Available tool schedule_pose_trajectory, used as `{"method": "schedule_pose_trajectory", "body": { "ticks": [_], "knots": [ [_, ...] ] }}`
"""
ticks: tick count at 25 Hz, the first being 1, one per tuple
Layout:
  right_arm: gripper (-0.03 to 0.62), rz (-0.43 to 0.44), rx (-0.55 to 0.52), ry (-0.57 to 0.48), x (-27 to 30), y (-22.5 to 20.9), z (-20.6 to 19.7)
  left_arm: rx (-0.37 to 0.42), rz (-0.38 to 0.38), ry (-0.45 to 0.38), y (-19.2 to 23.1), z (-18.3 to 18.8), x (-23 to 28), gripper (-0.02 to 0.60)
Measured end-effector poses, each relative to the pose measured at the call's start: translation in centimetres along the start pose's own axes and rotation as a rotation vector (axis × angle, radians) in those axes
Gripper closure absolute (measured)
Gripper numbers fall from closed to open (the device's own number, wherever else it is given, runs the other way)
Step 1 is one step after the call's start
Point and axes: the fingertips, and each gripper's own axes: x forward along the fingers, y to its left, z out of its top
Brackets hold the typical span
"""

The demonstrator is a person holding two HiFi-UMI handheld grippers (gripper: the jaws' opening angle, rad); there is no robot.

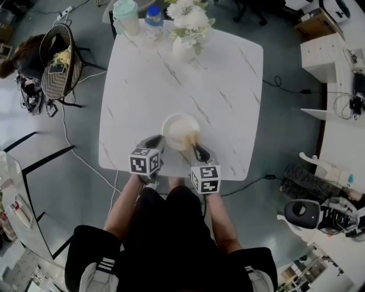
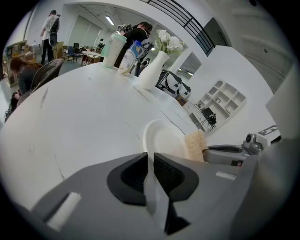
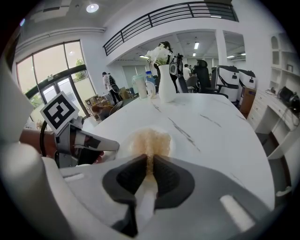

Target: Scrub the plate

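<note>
**Q:** State of the left gripper (image 2: 152,161)?

**A:** Jaws narrow, clamped on the near rim of the plate (image 2: 164,138). The thin white edge runs straight up between the ribbed pads. Function: it steadies the plate.

**Q:** State of the right gripper (image 3: 150,171)?

**A:** Jaws narrow, pinched on a tan fibrous sponge (image 3: 150,143). The free end of the sponge projects past the jaw tips and lies on the plate.

**Q:** Where is the plate?

**A:** It is on the white marble table (image 1: 188,74), close to the near edge and directly in front of the person. The left gripper is at its near-left rim. The right gripper is at its near-right side. The two grippers stand just beside each other.

**Q:** What else is on the table?

**A:** A vase of white flowers (image 1: 183,50), a bottle (image 1: 153,20) and a lidded cup (image 1: 126,16). All three stand along the far edge, well apart from the work.

**Q:** How far along is the task?

**A:** Judged as under way. Holding and tool contact are both established. The sponge covers only the near-right part of the plate, and the far and left portions show bare white. No soiling is visible, so the area already scrubbed cannot be determined.

**Q:** What remains?

**A:** Probably passes over the uncovered surface, then release of the plate.
</note>
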Motion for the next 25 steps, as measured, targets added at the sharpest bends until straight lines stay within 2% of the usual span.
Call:
{"method": "schedule_pose_trajectory", "body": {
  "ticks": [6,10,14,20,25],
  "knots": [
    [0.548,-0.011,0.008,-0.015,-0.3,-0.5,0.4,0.007,-0.02,-0.012,-0.3,0.2,-0.2,0.531],
    [0.548,-0.031,0.018,-0.032,-0.8,-1.3,1.0,0.002,-0.057,-0.029,-0.5,0.1,-0.6,0.481],
    [0.548,-0.059,0.023,-0.072,-2.1,-2.0,2.2,0.02,-0.067,-0.058,-1.1,1.1,-1.7,0.477],
    [0.548,-0.105,0.032,-0.135,-4.7,-2.0,3.8,0.071,-0.103,-0.13,-2.9,3.6,-4.3,0.479],
    [0.548,-0.138,0.022,-0.226,-8.0,-1.2,6.0,0.143,-0.144,-0.214,-5.3,6.1,-7.7,0.479]
  ]
}}
